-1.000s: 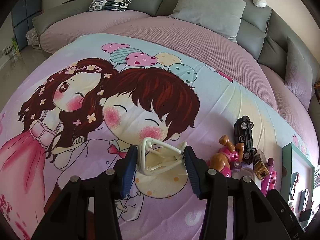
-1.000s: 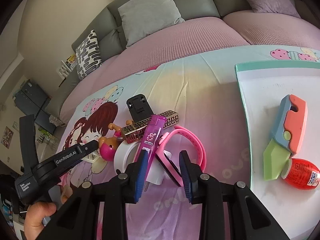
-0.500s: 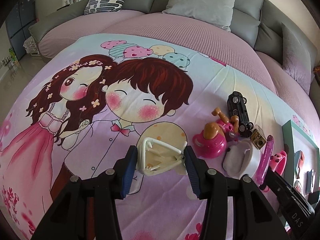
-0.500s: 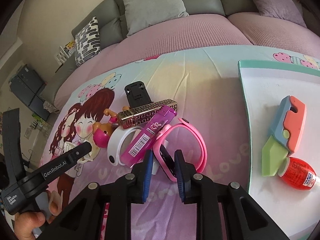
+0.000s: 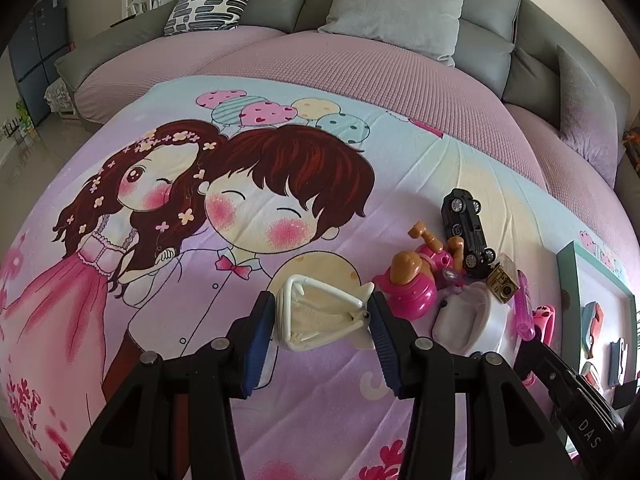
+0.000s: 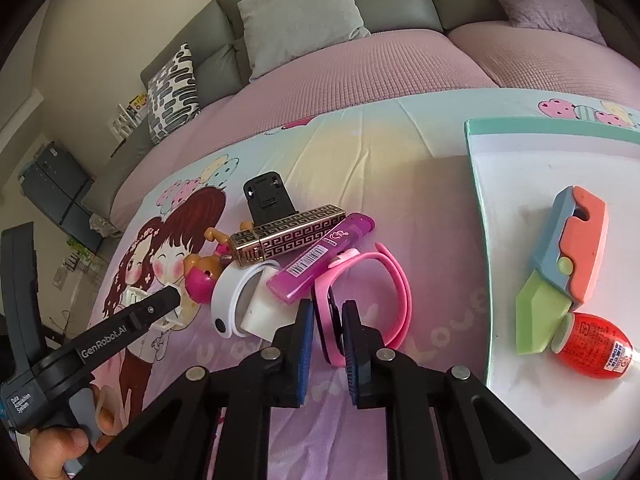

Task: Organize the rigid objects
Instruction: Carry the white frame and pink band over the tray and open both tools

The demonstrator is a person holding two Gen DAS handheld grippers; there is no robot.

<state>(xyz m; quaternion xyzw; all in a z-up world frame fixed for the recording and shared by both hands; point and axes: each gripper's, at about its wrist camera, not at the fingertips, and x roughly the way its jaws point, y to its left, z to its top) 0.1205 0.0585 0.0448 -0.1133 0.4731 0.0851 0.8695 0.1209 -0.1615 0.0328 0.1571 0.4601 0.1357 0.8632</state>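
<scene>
right gripper has now closed onto the pink watch; left gripper still clamps the white clip.

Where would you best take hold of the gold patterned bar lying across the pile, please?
Grip the gold patterned bar across its narrow width near the middle, coming from above. It lies flat and long atop the white ring, both long sides exposed; its ends crowd the purple tube and the pink toy.

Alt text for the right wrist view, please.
The right tongs pinch a pink watch on a cartoon bedsheet, beside a pile of small toys. A white tray at right holds a toy knife and a red egg.
</scene>
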